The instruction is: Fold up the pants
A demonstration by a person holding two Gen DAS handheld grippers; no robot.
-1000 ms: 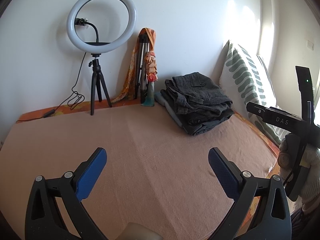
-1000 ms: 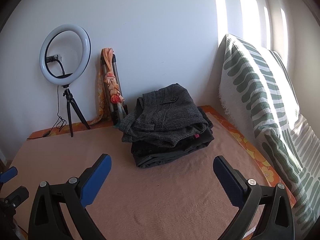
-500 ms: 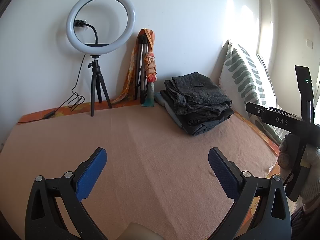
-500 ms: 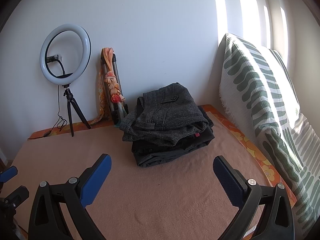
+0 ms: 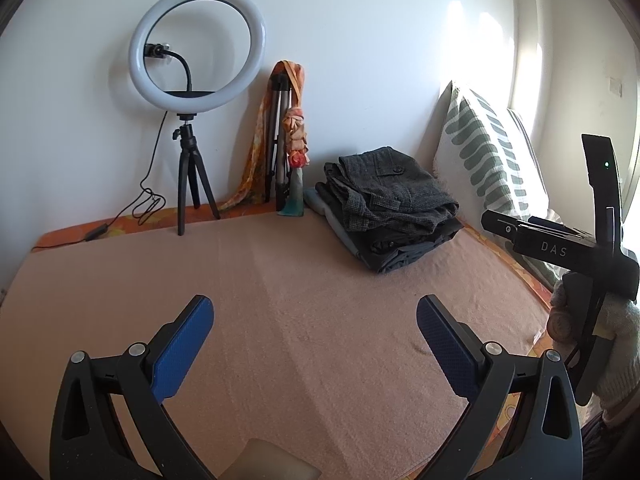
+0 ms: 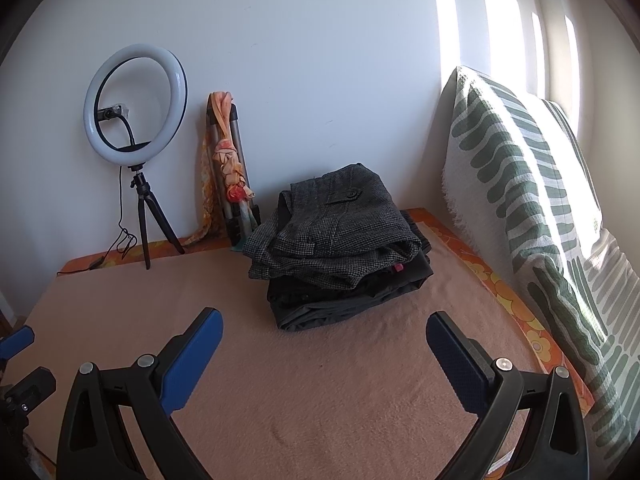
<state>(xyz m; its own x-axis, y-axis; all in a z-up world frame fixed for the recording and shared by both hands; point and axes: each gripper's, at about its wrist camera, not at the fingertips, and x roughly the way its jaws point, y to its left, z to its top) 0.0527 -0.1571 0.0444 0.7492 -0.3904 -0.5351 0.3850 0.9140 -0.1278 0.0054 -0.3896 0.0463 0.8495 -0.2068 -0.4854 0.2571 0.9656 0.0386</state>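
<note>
A peach blanket [image 5: 304, 320] covers the bed, with an orange floral sheet [image 6: 500, 284] showing along its far and right edges. A white pillow [image 6: 540, 208] with green bars leans upright at the right side, sunlit along its top.

The pants [image 6: 340, 224] lie folded in a stack at the far right of the blanket, near the wall and just beside the pillow. The top pair is grey houndstooth, its buttoned pocket flap facing up toward the wall end; darker pairs lie beneath, and a small red tag peeks out at the right edge. In the left wrist view the stack's [image 5: 390, 200] long axis runs from the far left corner toward the near right, folded edges facing the camera.

A ring light [image 5: 198, 48] stands on a black tripod at the far left, its cable trailing down to the sheet. Next to it a folded tripod [image 5: 280, 140] leans on the wall, draped with an orange scarf [image 5: 296, 136].

The left gripper [image 5: 314, 320] hovers over bare blanket, its blue pads spread wide, nothing between them. The right gripper [image 6: 324, 332] is likewise wide apart, framing the near edge of the stack without touching it. In the left wrist view the right gripper's body at the right edge reads "DAS" [image 5: 554, 249] and is held by a light-gloved hand [image 5: 616, 344].
</note>
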